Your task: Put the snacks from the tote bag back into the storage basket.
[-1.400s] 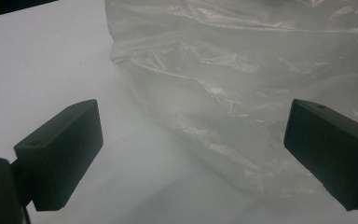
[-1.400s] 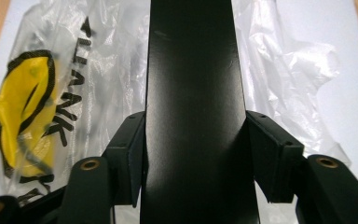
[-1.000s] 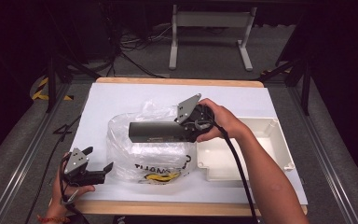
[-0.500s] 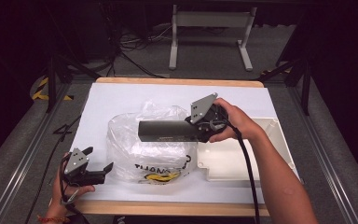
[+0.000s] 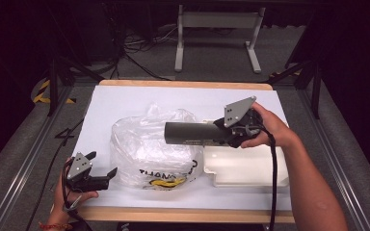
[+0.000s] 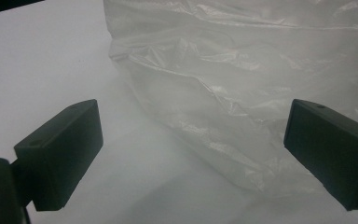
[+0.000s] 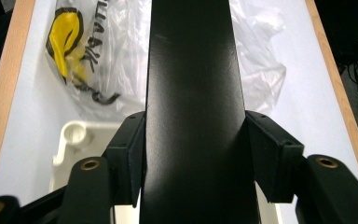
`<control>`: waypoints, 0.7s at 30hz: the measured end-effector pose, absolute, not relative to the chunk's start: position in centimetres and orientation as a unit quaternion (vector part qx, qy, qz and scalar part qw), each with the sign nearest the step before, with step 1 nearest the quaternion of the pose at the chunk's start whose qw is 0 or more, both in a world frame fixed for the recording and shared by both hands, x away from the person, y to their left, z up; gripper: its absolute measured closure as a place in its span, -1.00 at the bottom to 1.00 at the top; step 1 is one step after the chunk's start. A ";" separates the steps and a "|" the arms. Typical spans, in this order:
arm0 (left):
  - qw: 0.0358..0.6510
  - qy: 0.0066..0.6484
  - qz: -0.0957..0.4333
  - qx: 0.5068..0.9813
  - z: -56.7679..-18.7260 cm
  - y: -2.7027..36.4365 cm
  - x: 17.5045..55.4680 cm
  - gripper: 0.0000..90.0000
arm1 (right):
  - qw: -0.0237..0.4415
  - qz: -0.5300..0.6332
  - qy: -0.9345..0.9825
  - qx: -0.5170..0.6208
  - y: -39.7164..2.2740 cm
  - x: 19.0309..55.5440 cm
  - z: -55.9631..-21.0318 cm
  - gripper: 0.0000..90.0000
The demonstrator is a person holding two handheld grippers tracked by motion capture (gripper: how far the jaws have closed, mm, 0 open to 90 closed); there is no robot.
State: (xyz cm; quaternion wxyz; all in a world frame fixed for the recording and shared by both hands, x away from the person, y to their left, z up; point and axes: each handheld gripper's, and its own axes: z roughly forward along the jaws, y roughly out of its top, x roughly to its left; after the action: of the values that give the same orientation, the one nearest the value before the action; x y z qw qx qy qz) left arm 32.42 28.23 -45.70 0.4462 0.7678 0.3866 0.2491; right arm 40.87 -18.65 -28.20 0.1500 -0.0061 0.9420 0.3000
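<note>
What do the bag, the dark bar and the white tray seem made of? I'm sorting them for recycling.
The crinkled clear bag with yellow and black print looks like thin plastic film: it is translucent, creased and glossy. The long dark grey bar clamped in the right tool has a smooth matte face; plastic or coated metal, unclear. The white moulded tray looks like rigid plastic, with rounded corners.

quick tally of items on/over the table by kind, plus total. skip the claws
Clear plastic bag: 1
White tray: 1
Dark cylinder, clamped in the right claw and held above the bag: 1
Total: 3
</note>
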 end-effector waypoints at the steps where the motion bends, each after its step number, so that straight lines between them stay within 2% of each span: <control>1: 0.446 0.386 0.250 0.768 -45.7 28.2 32.4 -0.88 | 0.151 0.300 0.942 -0.002 -19.1 40.8 -28.2 -0.04; 21: 0.441 0.385 0.249 0.771 -45.7 28.2 32.5 -0.88 | 0.155 0.301 0.940 0.030 -26.8 39.1 -28.4 -0.04</control>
State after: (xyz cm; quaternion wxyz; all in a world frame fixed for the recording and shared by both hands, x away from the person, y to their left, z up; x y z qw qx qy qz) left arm 32.49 28.16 -45.73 0.4406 0.7714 0.3855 0.2494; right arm 39.14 -26.80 -28.39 0.1555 0.0299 0.9403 0.3014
